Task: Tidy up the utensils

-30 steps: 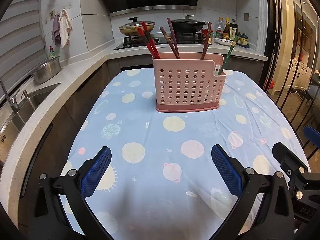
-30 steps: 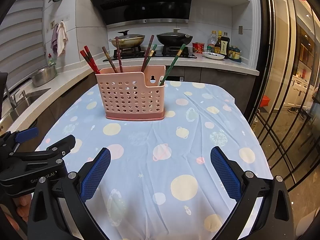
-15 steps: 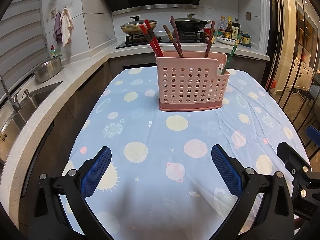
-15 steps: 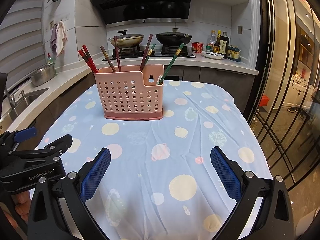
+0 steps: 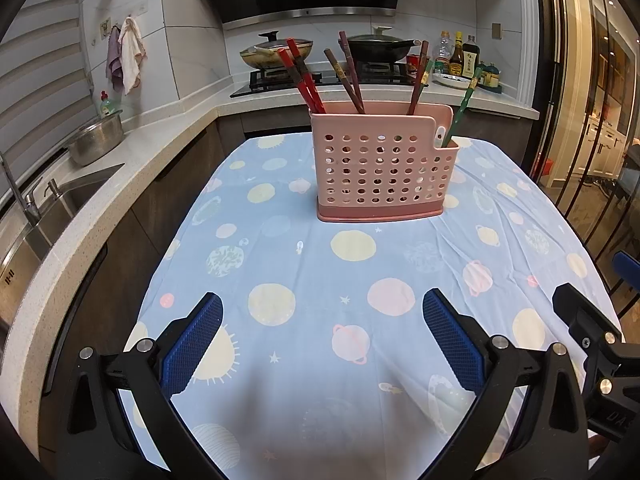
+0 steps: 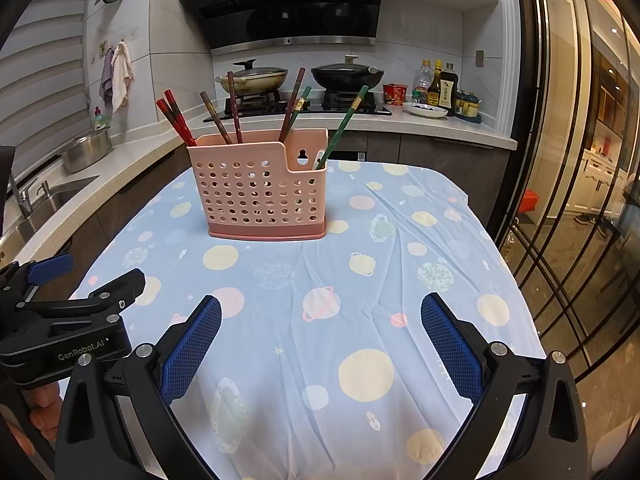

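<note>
A pink perforated utensil holder (image 5: 382, 174) stands upright on the blue planet-print tablecloth (image 5: 304, 280); it also shows in the right wrist view (image 6: 262, 190). Red chopsticks (image 5: 302, 78), brown chopsticks (image 5: 348, 72) and green chopsticks (image 5: 464, 100) stick up out of it. My left gripper (image 5: 322, 338) is open and empty above the near cloth, well short of the holder. My right gripper (image 6: 320, 340) is open and empty, beside the left one, whose body shows at the left of the right wrist view (image 6: 68, 312).
A counter with a sink (image 5: 48, 216) and a steel pot (image 5: 96, 142) runs along the left. A stove with two pans (image 5: 276, 50) and bottles (image 5: 460, 56) is behind the table. Glass doors (image 6: 580, 160) stand to the right.
Both grippers have tilted up and shifted slightly, so the holder sits a little lower and more to the right in each view. Both stay open and empty.
</note>
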`<state>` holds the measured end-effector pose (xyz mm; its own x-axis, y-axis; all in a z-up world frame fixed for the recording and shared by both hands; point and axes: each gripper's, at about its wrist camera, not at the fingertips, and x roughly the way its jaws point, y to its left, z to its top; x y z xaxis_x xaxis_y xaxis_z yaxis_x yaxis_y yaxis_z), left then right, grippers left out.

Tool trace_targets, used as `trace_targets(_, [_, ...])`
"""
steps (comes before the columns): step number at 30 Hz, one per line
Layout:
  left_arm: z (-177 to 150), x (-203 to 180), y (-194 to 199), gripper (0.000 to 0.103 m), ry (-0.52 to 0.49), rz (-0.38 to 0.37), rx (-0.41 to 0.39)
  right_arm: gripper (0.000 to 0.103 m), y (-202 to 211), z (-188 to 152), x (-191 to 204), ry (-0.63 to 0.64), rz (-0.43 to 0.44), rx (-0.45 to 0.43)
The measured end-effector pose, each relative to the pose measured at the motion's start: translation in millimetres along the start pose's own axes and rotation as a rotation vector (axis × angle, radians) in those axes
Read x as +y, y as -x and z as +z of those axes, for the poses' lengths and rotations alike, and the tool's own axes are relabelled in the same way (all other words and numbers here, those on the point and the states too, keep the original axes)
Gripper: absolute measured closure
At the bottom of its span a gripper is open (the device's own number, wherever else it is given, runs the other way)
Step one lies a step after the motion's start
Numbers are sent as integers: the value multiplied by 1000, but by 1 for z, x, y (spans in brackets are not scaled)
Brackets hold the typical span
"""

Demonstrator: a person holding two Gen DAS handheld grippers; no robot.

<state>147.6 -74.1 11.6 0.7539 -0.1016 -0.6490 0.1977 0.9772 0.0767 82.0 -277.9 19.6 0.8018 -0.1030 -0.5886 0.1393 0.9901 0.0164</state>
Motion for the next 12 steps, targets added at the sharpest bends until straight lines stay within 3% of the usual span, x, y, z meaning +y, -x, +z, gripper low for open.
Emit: trace_targets(12, [1, 0, -2, 7, 8, -11, 1, 6, -3, -1, -1, -10, -2, 8])
